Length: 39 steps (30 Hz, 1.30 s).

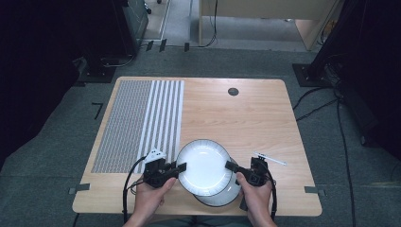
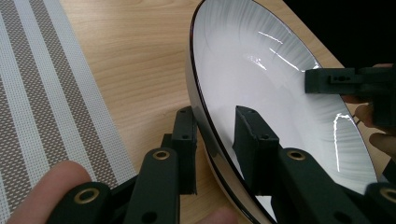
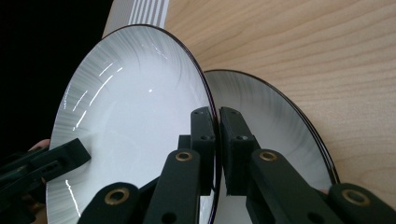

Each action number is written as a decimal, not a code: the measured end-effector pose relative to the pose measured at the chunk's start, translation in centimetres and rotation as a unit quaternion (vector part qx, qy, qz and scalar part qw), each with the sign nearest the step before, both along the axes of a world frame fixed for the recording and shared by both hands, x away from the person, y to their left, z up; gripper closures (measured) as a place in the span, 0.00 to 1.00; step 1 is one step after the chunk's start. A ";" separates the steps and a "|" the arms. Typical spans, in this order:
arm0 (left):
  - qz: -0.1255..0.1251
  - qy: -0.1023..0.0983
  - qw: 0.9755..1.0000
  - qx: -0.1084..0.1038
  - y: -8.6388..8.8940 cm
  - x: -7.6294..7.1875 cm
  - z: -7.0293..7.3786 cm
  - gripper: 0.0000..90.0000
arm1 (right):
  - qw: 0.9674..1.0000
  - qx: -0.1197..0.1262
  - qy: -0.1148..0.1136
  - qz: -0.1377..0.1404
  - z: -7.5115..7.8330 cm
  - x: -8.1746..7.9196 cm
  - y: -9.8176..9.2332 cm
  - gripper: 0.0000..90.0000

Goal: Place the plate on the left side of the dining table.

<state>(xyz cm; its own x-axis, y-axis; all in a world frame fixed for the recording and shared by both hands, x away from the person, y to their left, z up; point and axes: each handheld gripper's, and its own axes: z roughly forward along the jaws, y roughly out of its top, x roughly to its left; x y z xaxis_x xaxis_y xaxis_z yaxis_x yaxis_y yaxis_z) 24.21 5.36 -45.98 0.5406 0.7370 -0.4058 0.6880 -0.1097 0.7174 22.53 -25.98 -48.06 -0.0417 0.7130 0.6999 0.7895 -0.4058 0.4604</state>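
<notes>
A white plate [image 1: 204, 165] with a dark edge and grey-streaked border is held tilted between both grippers, above a second matching plate [image 1: 226, 196] on the table. My left gripper [image 1: 181, 167] is shut on the upper plate's left rim; in the left gripper view [image 2: 215, 116] one jaw is under the plate [image 2: 261, 79] and one on its face. My right gripper [image 1: 231, 165] is shut on the opposite rim, its jaws [image 3: 216, 112] pinching the edge of the upper plate [image 3: 135, 107]. The lower plate [image 3: 275, 121] lies flat behind.
A grey and white striped placemat [image 1: 137, 123] covers the left part of the wooden table [image 1: 236, 118]. A thin white pen-like stick [image 1: 269, 158] lies right of the plates. A round cable hole [image 1: 233, 91] is near the far edge. The plates are close to the near edge.
</notes>
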 end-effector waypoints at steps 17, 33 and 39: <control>0.013 -0.015 1.000 -0.009 0.3 2.9 2.5 0.80 | 1.000 -0.003 -0.015 -0.015 2.3 2.3 0.8 0.95; 0.038 -0.015 0.999 -0.022 2.6 4.3 3.0 0.80 | 1.000 -0.019 -0.023 -0.002 3.8 4.6 3.0 0.95; 0.047 -0.023 0.998 -0.024 4.0 4.7 3.3 0.81 | 0.999 -0.022 -0.026 0.007 4.2 5.5 4.2 0.95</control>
<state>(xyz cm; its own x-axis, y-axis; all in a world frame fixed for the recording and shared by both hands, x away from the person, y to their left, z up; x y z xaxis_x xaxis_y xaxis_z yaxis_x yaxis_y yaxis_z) 28.93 9.35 -42.64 0.4884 0.7658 -0.4183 0.6606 -0.0113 0.7507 28.05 -21.76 -43.87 -0.0861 0.7415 0.6654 0.7696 -0.3746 0.5171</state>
